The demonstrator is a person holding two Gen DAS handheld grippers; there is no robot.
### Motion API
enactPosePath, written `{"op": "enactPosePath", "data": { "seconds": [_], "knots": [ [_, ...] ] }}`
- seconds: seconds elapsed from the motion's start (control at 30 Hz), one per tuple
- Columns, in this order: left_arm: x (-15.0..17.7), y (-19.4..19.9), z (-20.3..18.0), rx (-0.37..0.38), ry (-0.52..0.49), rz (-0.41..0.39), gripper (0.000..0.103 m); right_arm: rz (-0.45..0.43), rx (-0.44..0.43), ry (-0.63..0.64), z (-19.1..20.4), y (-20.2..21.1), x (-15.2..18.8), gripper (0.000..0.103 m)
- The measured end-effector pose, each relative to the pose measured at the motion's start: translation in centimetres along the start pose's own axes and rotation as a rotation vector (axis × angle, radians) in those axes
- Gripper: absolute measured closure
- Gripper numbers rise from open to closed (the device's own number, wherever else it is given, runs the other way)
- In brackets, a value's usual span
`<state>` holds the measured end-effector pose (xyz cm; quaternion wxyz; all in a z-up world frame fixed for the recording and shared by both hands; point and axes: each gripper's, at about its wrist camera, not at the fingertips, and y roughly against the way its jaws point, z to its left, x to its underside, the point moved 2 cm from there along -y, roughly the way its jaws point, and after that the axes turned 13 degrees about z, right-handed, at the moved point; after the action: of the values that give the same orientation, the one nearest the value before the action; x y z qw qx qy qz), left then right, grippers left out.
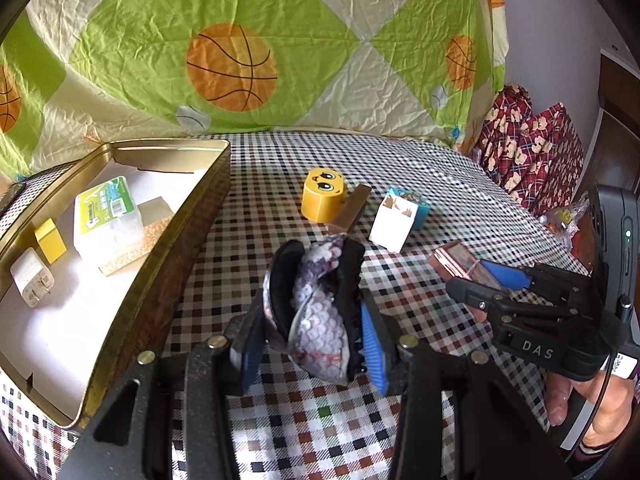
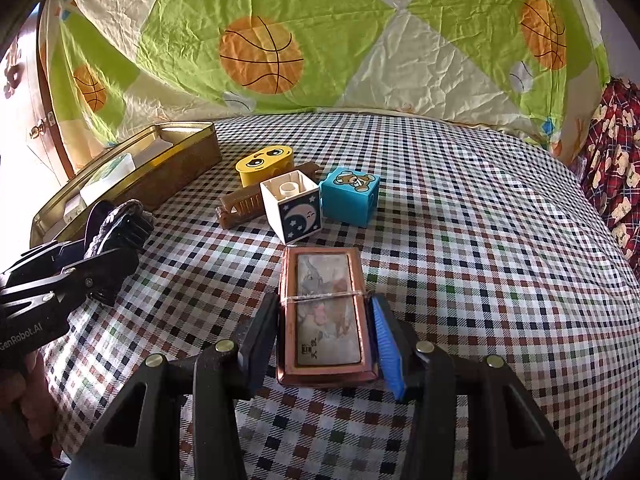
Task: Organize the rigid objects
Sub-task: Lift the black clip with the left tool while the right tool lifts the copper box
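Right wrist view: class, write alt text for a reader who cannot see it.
The right hand-held gripper clamps a copper-framed picture box over a checked tablecloth. Beyond lie a white moon block, blue bear block, yellow face block and gold tin.

Left tongs (image 1: 316, 320): black plastic frame, triangular cut-outs in the linkage arms, brass-coloured round pivot screws, blue ribbed pads on the fingers (image 1: 374, 350). Printed "GenRobot.AI" in white on the body, per right wrist view.

Right tongs (image 2: 326, 330): same black frame, brass screws, blue ribbed pad. "DAS" in white on the body; black camera housing behind with a small green indicator light. Thin black cable along the handle.
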<state>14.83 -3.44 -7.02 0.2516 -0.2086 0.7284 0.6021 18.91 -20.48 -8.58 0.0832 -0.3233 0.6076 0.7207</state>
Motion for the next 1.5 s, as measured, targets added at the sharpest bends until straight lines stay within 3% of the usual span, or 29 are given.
{"op": "enactPosePath", "data": {
  "seconds": [1.5],
  "knots": [
    [1.3, 3.0, 0.0, -0.032, 0.013, -0.189, 0.061, -0.163, -0.005, 0.030, 0.5, 2.3, 0.9, 0.054]
  ]
}}
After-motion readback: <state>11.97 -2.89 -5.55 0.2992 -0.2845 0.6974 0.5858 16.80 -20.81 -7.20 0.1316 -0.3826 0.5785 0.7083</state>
